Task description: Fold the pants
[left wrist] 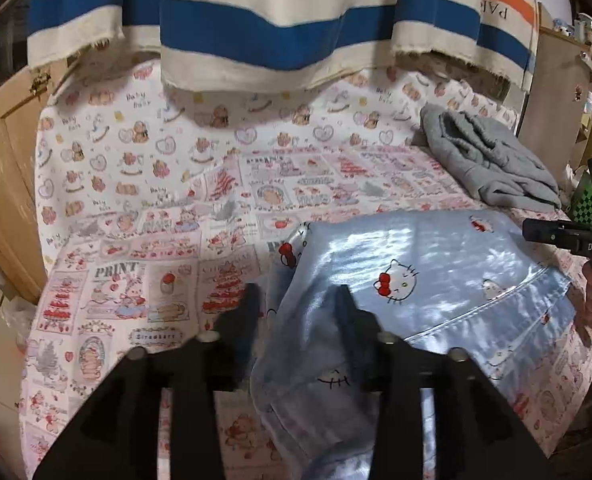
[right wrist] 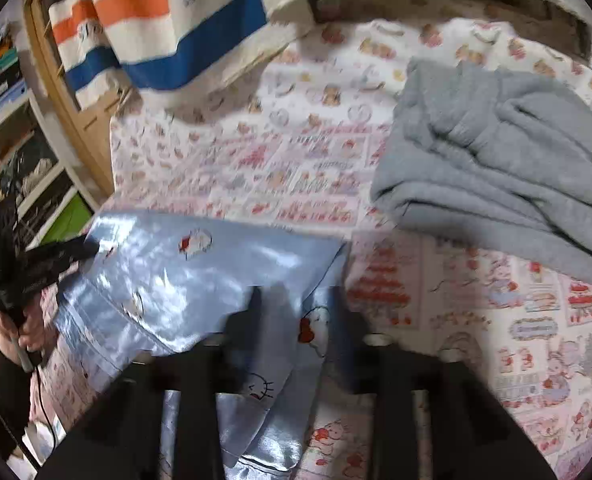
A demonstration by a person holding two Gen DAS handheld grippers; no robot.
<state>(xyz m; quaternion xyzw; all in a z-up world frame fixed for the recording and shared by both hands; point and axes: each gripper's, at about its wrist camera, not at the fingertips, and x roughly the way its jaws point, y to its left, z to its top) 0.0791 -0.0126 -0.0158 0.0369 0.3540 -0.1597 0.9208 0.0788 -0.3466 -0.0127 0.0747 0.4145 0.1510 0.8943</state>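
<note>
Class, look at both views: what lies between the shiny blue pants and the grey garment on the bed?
Only bare printed bedsheet separates the blue pants from the grey garment; nothing else lies there. The right wrist view shows this most plainly.

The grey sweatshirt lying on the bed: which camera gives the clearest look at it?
The right wrist view: the grey sweatshirt fills its upper right, near enough to show folds, though slightly blurred. In the left wrist view it is a small crumpled heap at the far right.

Bright, even indoor light; sheen glare on satin pants [left wrist: 436, 264]; right view motion-blurred; fisheye-bent, dark corners.
</note>
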